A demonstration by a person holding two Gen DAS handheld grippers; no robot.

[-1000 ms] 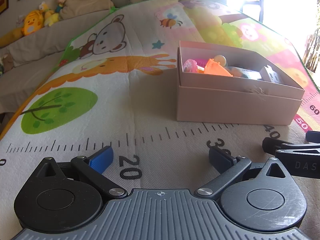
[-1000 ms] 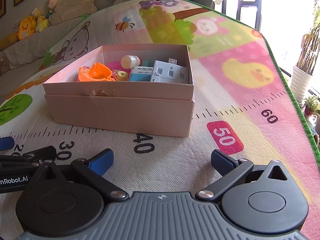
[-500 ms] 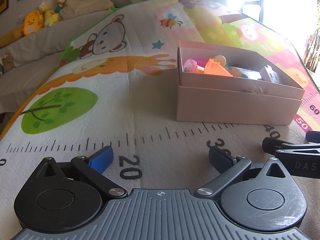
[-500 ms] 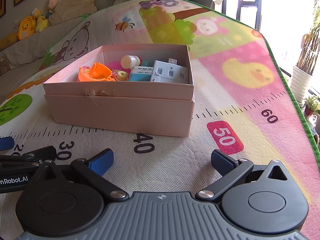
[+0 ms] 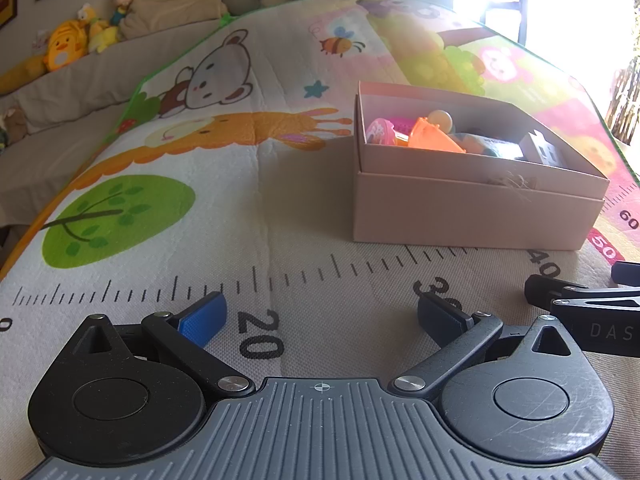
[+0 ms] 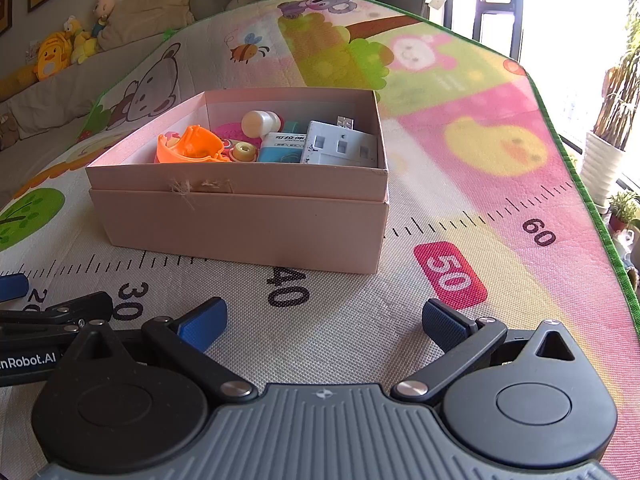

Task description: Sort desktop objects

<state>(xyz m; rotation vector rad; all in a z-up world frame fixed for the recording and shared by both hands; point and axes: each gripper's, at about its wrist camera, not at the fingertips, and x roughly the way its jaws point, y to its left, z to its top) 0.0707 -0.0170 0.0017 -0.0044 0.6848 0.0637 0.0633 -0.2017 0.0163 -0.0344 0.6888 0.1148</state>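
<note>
A pink cardboard box [image 6: 248,224] [image 5: 472,216] stands on the play mat ahead of both grippers. Inside lie an orange plastic toy [image 6: 188,148] [image 5: 434,136], a small cream bottle [image 6: 260,122], a blue-and-white packet [image 6: 282,148], a white adapter block [image 6: 340,146], a yellow ring [image 6: 244,151] and a pink disc [image 5: 380,130]. My left gripper [image 5: 320,318] rests low on the mat near the "20" mark, open and empty. My right gripper [image 6: 324,320] sits near the "40" mark, open and empty, just in front of the box.
The colourful play mat [image 5: 200,160] with a printed ruler covers the surface. Plush toys [image 5: 64,46] and cushions line a beige sofa at the back left. A potted plant [image 6: 604,160] stands past the mat's right edge. Bright window light glares at the far right.
</note>
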